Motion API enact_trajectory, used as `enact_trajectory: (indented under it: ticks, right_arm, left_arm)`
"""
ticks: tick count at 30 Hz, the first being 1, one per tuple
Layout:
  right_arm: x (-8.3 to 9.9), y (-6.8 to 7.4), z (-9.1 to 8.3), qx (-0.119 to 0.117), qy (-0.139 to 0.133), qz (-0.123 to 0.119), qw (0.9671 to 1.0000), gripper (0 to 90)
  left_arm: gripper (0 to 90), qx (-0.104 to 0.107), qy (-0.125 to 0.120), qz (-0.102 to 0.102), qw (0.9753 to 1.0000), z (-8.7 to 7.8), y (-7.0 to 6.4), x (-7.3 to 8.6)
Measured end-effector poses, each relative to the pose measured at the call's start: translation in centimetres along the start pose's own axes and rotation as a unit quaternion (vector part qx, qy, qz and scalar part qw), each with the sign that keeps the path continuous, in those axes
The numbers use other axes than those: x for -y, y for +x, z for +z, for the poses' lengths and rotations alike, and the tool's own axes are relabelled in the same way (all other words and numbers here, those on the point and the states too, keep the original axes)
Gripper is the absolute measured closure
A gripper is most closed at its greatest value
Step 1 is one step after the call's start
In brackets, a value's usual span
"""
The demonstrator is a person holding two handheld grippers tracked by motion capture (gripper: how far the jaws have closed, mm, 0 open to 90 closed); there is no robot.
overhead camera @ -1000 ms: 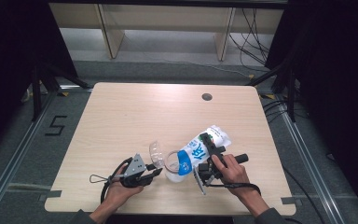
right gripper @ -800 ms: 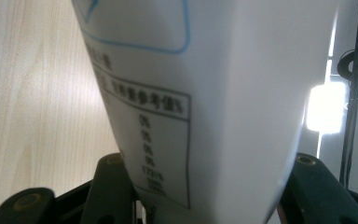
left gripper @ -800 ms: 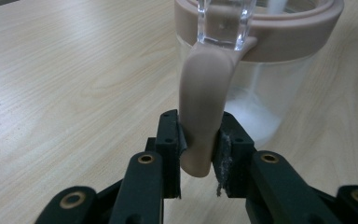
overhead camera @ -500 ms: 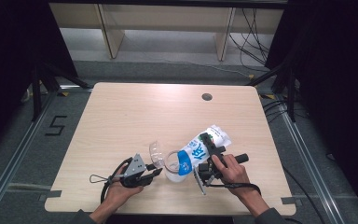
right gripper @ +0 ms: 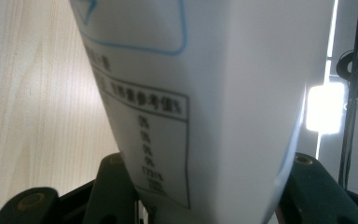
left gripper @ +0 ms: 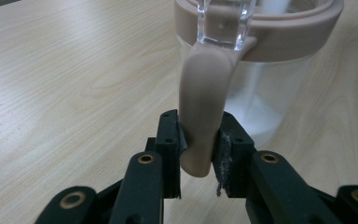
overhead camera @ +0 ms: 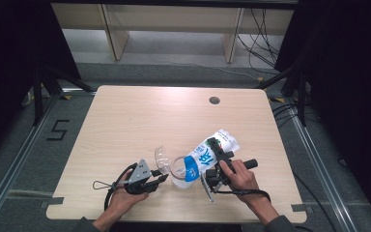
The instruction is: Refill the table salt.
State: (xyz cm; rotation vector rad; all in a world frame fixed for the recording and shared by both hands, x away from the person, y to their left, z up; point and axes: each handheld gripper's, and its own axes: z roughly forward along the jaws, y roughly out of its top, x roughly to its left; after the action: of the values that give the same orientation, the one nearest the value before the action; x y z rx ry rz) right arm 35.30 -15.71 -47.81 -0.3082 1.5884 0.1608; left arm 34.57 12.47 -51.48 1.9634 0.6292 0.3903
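Milk pouch, white and blue and made of soft plastic (overhead camera: 206, 156), is tipped over the clear glass jug with the tan rim and tan handle (overhead camera: 178, 169). Both sit near the front edge of the light wooden counter (overhead camera: 140, 116), between the person's two hands.

The right gripper (overhead camera: 214, 151) is clamped on the pouch and holds it slanted, with the low end at the jug's mouth. In the right gripper view, the white pouch (right gripper: 205, 93) fills the space between the black jaws.

The left gripper (overhead camera: 162, 178) is clenched on the jug's tan handle (left gripper: 201, 121) and keeps the jug steady. In the left gripper view, something white shows low inside the jug (left gripper: 256, 100), so I think some milk is already in.

The pour looks started, not finished. What is left, I think, is to empty the pouch, lift it away and put it down.
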Motion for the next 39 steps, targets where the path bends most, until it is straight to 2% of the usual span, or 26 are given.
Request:
enact_trajectory:
  ticks: [6, 8, 9, 11, 13, 15, 16, 17, 20, 21, 22, 24, 30, 33, 34, 39]
  right_arm:
    - [0.02, -0.02, -0.03, 0.000, 0.000, 0.000, 1.0000, 56.7]
    - [-0.08, -0.45, 0.14, 0.010, -0.016, -0.029, 0.9994, 56.7]
    - [-0.16, -0.56, -0.02, -0.002, -0.004, -0.032, 0.9995, 56.8]
    - [-0.15, -0.61, -0.02, -0.004, -0.004, -0.037, 0.9993, 56.9]
    - [-0.14, -0.59, -0.02, -0.003, -0.003, -0.034, 0.9994, 57.0]
    - [-0.06, -0.48, 0.14, 0.010, -0.016, -0.029, 0.9994, 57.0]
    - [0.00, -0.16, 0.07, 0.008, -0.009, -0.007, 0.9999, 57.0]
    - [0.02, -0.05, 0.02, 0.003, -0.004, -0.002, 1.0000, 57.0]
    - [0.02, -0.22, 0.05, 0.008, -0.007, -0.010, 0.9999, 57.1]
    - [-0.05, -0.63, 0.15, 0.010, -0.016, -0.036, 0.9992, 57.1]
    - [-0.05, -0.64, 0.15, 0.012, -0.017, -0.037, 0.9991, 57.1]
    - [-0.02, -0.48, 0.13, 0.011, -0.013, -0.027, 0.9995, 57.3]
    - [-0.04, -0.55, 0.12, 0.012, -0.014, -0.031, 0.9993, 57.6]
    - [-0.07, -0.62, 0.05, 0.003, -0.010, -0.034, 0.9994, 57.6]
    - [-0.05, -0.25, -0.22, -0.007, 0.011, -0.007, 0.9999, 57.7]
    - [-0.04, -0.20, -0.22, -0.009, 0.012, -0.006, 0.9999, 58.0]
  left_arm:
    - [72.8, 0.000, 0.000, 0.000, 1.0000, 0.00, 0.00, 0.00]
    - [72.8, 0.000, 0.000, 0.000, 1.0000, 0.00, 0.00, 0.00]
    - [72.8, 0.000, 0.000, 0.000, 1.0000, 0.00, 0.00, 0.01]
    - [72.9, 0.000, 0.000, 0.000, 1.0000, 0.00, 0.01, 0.00]
    - [72.8, 0.001, 0.000, 0.000, 1.0000, 0.00, 0.01, 0.01]
    - [72.8, 0.000, 0.000, 0.000, 1.0000, -0.01, 0.01, 0.01]
    - [72.8, 0.000, 0.000, -0.001, 1.0000, 0.00, 0.00, 0.01]
    - [72.8, 0.000, 0.000, -0.001, 1.0000, -0.01, 0.01, 0.01]
    - [72.8, 0.001, 0.000, 0.000, 1.0000, 0.00, 0.02, 0.01]
    - [72.8, 0.000, 0.000, -0.001, 1.0000, 0.00, 0.01, 0.01]
    - [72.8, 0.001, 0.000, 0.000, 1.0000, 0.00, 0.02, 0.01]
    - [72.8, 0.001, 0.000, -0.001, 1.0000, 0.00, 0.02, 0.01]
    - [72.9, 0.000, 0.000, -0.001, 1.0000, 0.00, 0.01, 0.01]
    - [72.8, 0.000, 0.000, 0.000, 1.0000, 0.00, 0.01, 0.01]
    - [72.8, 0.000, 0.000, 0.000, 1.0000, 0.00, 0.01, 0.01]
    - [72.9, -0.001, 0.002, 0.002, 1.0000, -0.01, 0.04, 0.01]
